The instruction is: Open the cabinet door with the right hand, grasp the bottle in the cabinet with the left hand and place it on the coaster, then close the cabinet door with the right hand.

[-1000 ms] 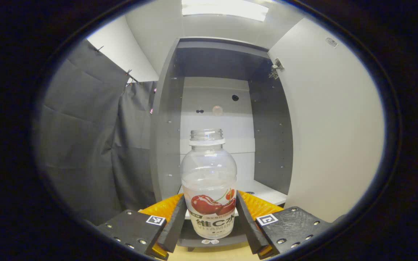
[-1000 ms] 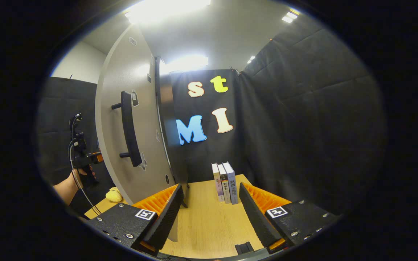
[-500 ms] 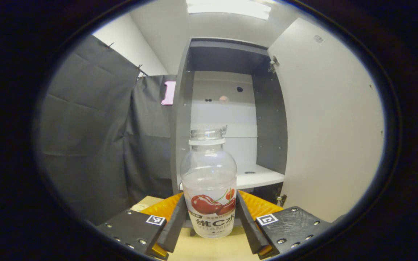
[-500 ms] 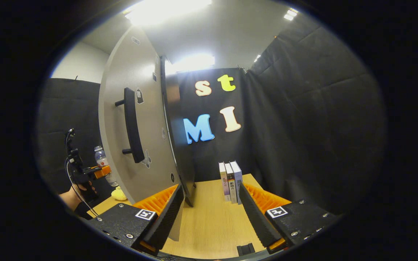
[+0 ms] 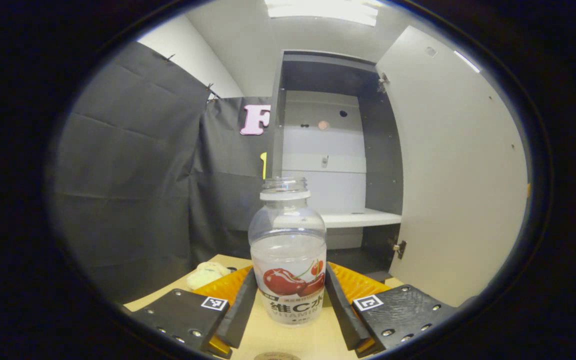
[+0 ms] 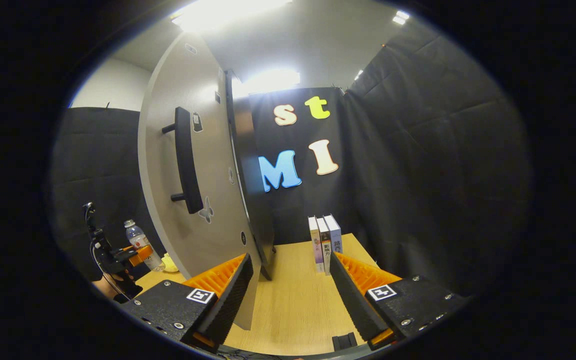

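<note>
Left gripper (image 5: 288,300) clamped on clear cherry-label plastic bottle (image 5: 288,250), right gripper (image 6: 290,290) open, empty: lower upright onto round coaster (image 5: 277,356) below jaws.

Wooden table (image 6: 293,305) carries upright books (image 6: 325,242) and the cabinet (image 5: 330,150).

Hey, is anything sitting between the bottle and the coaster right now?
Nothing visible. The left claw holds the bottle over bare tabletop; the coaster's edge peeks just below it.
</note>
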`<action>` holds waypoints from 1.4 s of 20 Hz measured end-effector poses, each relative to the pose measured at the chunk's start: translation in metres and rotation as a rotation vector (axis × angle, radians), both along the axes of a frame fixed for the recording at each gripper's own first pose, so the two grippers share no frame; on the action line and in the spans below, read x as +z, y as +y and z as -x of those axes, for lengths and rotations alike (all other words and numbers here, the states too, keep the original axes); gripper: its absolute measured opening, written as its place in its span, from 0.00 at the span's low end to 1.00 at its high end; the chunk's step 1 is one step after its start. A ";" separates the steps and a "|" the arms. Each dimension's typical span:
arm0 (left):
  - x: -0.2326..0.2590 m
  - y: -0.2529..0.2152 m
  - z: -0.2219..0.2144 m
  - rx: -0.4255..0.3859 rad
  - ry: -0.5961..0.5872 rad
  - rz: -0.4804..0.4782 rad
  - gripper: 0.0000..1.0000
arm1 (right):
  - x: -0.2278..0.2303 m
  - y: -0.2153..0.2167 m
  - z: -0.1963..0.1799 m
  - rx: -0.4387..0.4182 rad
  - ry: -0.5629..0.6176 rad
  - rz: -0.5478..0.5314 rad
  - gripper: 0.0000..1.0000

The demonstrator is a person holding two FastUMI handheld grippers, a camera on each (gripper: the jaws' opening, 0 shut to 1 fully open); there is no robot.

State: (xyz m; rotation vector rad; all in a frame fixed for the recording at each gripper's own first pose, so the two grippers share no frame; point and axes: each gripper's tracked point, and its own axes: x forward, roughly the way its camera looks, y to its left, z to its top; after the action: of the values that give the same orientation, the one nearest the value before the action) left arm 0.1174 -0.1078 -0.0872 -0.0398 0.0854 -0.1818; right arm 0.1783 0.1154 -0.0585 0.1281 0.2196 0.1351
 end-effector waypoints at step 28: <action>-0.203 0.017 0.078 0.047 0.276 0.017 0.77 | -0.028 0.000 -0.026 -0.052 0.062 0.031 0.95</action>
State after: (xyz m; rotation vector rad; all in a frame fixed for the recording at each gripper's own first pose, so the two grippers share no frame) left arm 0.0390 -0.0906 -0.2900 -0.0840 0.3579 -0.1292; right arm 0.2044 0.1153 -0.0862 0.1068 0.2800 0.0765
